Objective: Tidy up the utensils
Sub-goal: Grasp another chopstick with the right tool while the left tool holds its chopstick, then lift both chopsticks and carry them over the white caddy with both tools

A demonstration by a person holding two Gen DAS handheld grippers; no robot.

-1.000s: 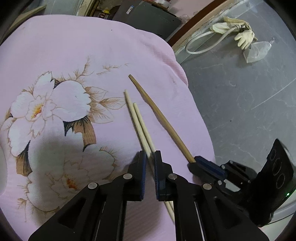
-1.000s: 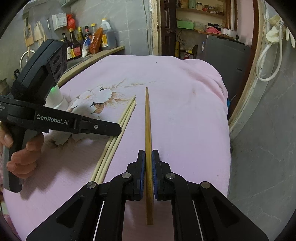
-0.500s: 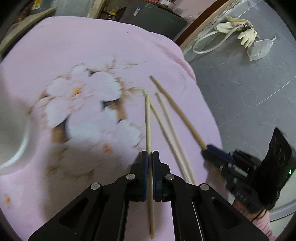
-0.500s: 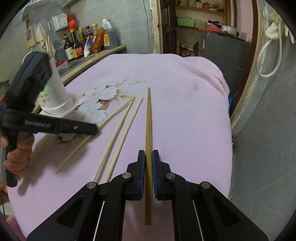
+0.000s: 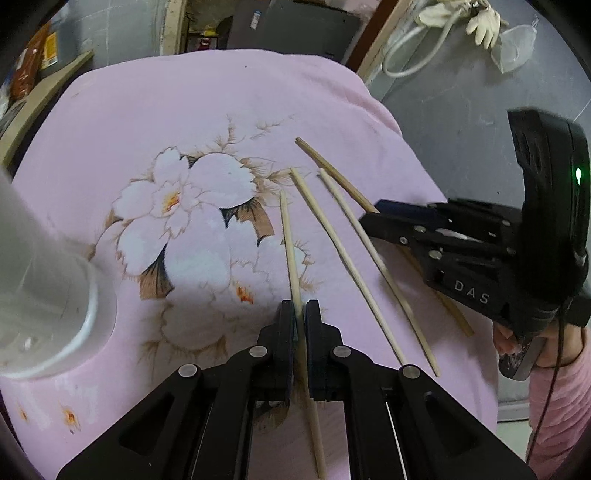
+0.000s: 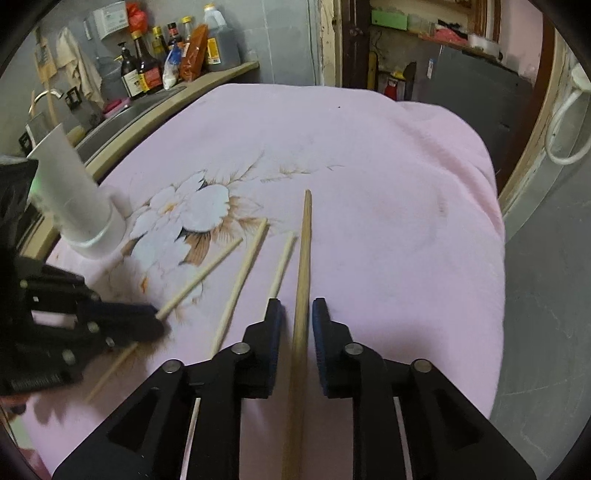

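Note:
My left gripper [image 5: 299,314] is shut on a pale chopstick [image 5: 290,240] and holds it over the pink flowered cloth [image 5: 184,122]. Two more pale chopsticks [image 5: 343,254] lie to its right. My right gripper [image 6: 297,317] is open, its jaws either side of a darker brown chopstick [image 6: 303,258] that lies on the cloth. In the right wrist view the left gripper [image 6: 122,325] holds its pale chopstick [image 6: 199,277] at the left. A white cylindrical holder [image 6: 70,195] stands at the left; it also shows in the left wrist view [image 5: 44,273].
The cloth drops off at the right onto grey floor [image 6: 546,295]. Bottles and a sink [image 6: 155,70] line the counter at the back left. A hose and gloves [image 5: 476,22] lie on the floor beyond the cloth.
My right gripper has opened and let go of the brown chopstick, which now lies on the cloth. My left gripper has swung its pale chopstick leftward, away from the other two.

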